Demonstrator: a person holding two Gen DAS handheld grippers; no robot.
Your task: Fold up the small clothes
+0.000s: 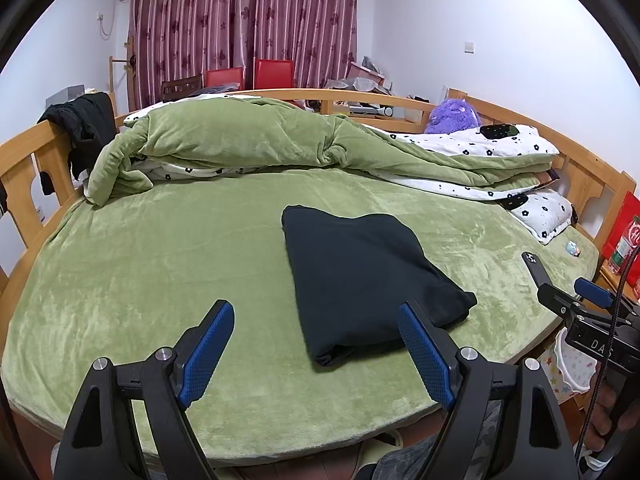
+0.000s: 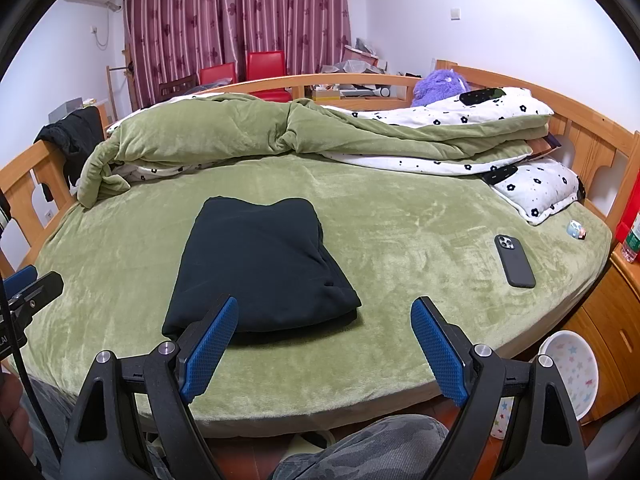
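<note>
A dark garment [image 1: 360, 272] lies folded into a thick rectangle on the green bed cover [image 1: 160, 260]. In the left wrist view my left gripper [image 1: 316, 312] stands open near the bed's front edge, its right finger at the garment's near corner and nothing between the pads. My right gripper [image 2: 324, 308] is open too, and its left pad [image 2: 212, 344] overlaps the folded garment [image 2: 260, 268] at its near edge in the picture; whether it touches I cannot tell. The right gripper [image 1: 572, 296] also shows at the right edge of the left view.
A rumpled green and white flowered duvet [image 2: 280, 132] fills the far half of the bed. A dark phone [image 2: 514, 260] and a small toy [image 2: 576, 230] lie at the right, near a flowered pillow [image 2: 536, 188]. Wooden rails [image 2: 580, 136] ring the bed. A starred white bin [image 2: 568, 376] stands on the floor.
</note>
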